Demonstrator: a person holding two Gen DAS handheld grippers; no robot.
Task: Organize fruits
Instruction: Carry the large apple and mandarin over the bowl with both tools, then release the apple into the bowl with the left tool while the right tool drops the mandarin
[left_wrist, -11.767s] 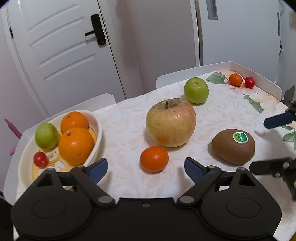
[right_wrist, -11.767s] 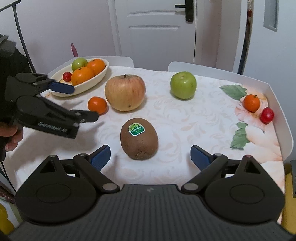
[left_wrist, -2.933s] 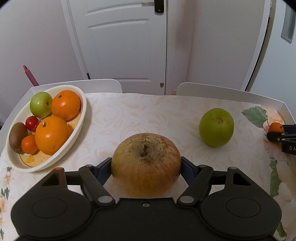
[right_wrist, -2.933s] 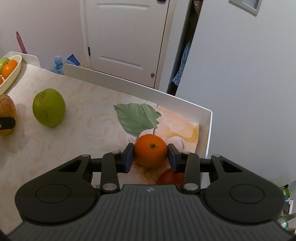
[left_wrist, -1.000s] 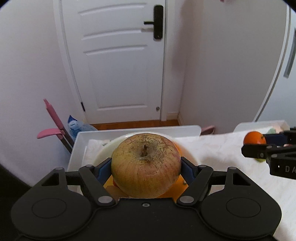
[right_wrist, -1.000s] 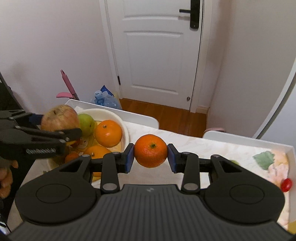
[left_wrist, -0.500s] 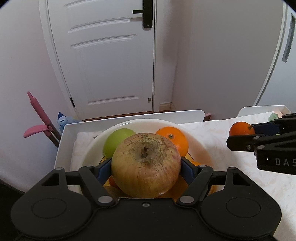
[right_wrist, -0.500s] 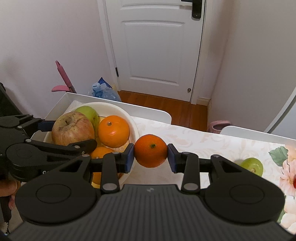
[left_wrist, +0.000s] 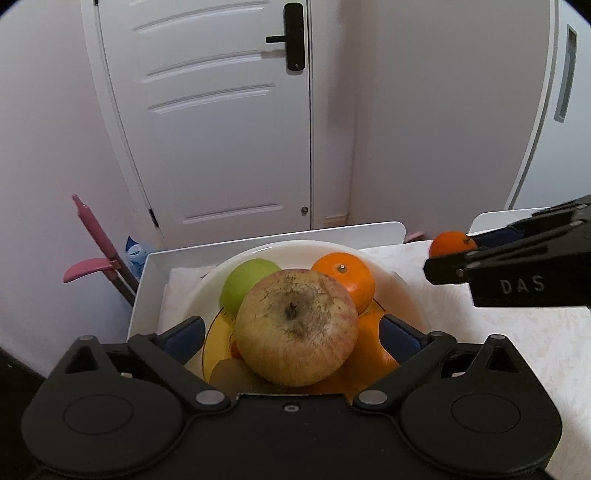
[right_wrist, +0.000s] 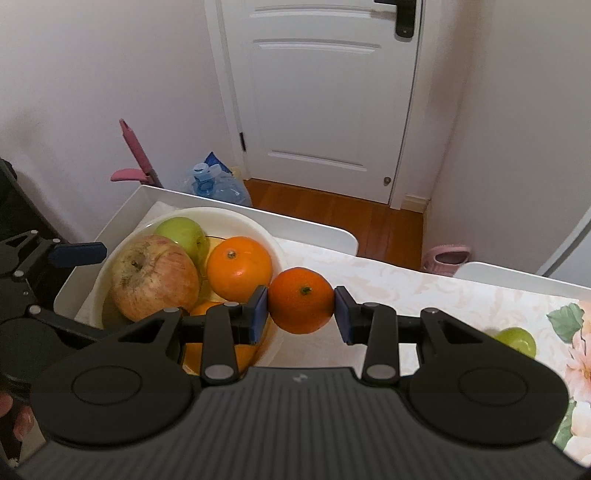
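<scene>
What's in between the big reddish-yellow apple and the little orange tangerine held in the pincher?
In the right wrist view, a bigger round orange in the white bowl sits between the big reddish-yellow apple and the small tangerine clamped in the right gripper.

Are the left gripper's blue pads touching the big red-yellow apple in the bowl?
Apart. The left wrist view shows gaps between both blue pads and the big red-yellow apple; the jaws are opening.

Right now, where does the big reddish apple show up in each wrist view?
Left wrist: big apple, lower centre, in the bowl, between the left tool's opening jaws, pads clear of it.
Right wrist: big apple, left of centre, in the bowl.
Shared landmark: green apple just behind it.
</scene>
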